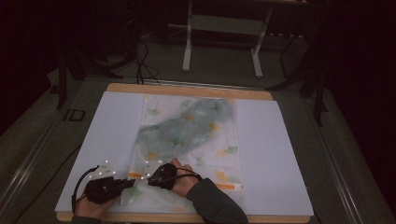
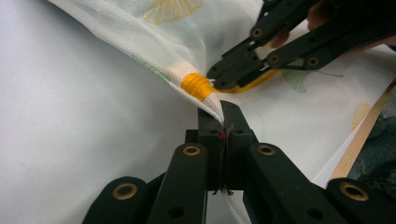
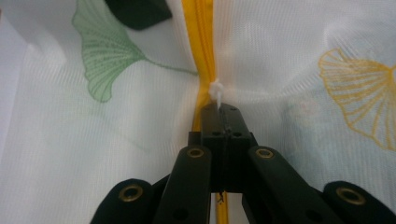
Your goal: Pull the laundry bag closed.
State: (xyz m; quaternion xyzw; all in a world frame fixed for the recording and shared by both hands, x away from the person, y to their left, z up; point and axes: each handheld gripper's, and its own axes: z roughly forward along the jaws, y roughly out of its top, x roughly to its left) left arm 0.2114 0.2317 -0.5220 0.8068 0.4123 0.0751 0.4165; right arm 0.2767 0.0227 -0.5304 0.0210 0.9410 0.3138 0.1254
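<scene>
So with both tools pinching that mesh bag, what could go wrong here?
The left gripper is shut on just the tip of the mesh bag's corner, so that thin bit could slip out or tear if pulled. The right gripper is shut on the small white zipper pull of the yellow zipper; the pull might slip free, or the zipper could jam in the bunched fabric.

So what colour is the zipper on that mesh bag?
Yellow-orange zipper on the mesh bag, best in the right gripper view.

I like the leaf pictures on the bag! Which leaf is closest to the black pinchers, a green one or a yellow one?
A green one: it sits on the mesh bag right between the two hand-held grippers. The yellow leaves are printed farther right.
</scene>
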